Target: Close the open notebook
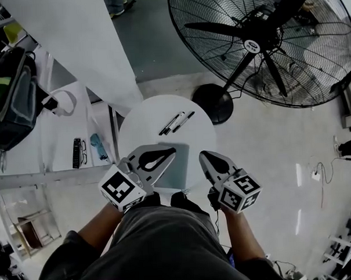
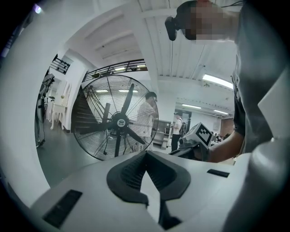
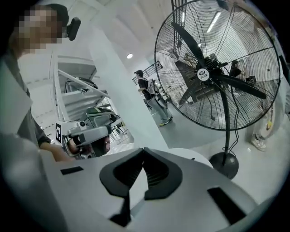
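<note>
Notebook (image 1: 180, 165) lies mid-frame on the round table (image 1: 141, 123), seemingly already closed. Your left gripper (image 1: 171, 152) hovers above it, your right gripper (image 1: 204, 157) just beside, both pinched together and empty. Little seems left.

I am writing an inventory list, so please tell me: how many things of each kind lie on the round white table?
Pens: 2
Notebook: 1
Total: 3
</note>
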A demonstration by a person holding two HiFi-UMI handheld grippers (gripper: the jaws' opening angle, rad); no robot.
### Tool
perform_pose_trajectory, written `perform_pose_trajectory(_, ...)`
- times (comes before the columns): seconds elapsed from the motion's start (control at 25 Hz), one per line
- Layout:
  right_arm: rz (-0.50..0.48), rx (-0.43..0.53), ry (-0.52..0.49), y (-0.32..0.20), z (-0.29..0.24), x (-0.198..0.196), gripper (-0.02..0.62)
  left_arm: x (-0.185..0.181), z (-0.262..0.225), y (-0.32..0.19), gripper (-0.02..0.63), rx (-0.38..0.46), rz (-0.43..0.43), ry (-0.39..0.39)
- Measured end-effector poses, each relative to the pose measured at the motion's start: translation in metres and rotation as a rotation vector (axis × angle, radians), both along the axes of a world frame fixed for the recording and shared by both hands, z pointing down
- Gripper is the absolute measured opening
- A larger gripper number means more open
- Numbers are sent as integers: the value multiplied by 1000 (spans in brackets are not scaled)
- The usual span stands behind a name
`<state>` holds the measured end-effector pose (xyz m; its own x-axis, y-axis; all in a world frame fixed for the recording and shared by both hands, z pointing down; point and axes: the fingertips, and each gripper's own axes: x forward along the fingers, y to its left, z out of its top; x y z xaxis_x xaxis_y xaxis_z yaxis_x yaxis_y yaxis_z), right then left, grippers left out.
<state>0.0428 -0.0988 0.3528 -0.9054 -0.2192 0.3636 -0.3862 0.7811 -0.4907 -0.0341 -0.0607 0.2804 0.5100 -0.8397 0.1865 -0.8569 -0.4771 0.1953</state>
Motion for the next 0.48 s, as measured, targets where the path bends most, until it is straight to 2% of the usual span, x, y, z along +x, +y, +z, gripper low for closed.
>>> perform_pose_trajectory(0.48, -30, 4, 5, 5, -2, -7, 20, -3, 0, 5, 15, -2, -29, 12)
